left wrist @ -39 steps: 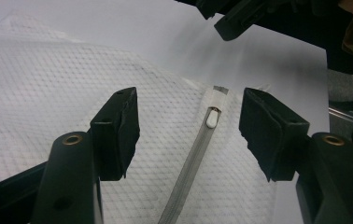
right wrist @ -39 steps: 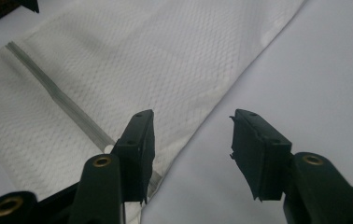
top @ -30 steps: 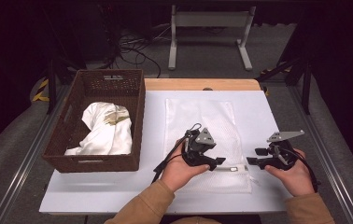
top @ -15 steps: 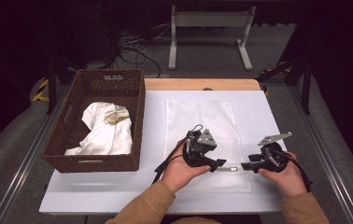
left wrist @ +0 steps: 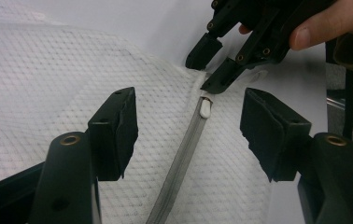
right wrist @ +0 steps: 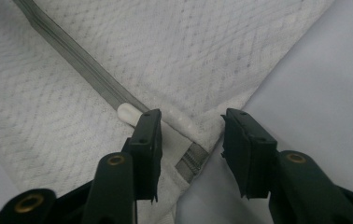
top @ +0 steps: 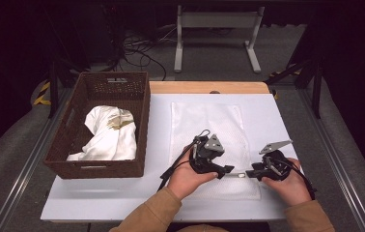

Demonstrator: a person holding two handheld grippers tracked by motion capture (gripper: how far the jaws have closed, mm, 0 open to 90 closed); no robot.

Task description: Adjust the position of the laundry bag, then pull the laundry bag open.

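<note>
The counter (top: 277, 121) had a wicker basket (top: 102, 166) at its left holding a white cloth (top: 107, 135). The mesh bag (top: 209, 130) lay flat mid-counter. Both the left gripper (left wrist: 188, 135) and right gripper (right wrist: 191, 149) had fingers spread open around its zipper pull (left wrist: 205, 108), nothing gripped.

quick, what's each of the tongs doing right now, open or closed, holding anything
Left tongs: open, holding nothing, jaws either side of the mesh bag's zipper.
Right tongs: open, holding nothing, at the bag's corner beside the zipper pull.
</note>
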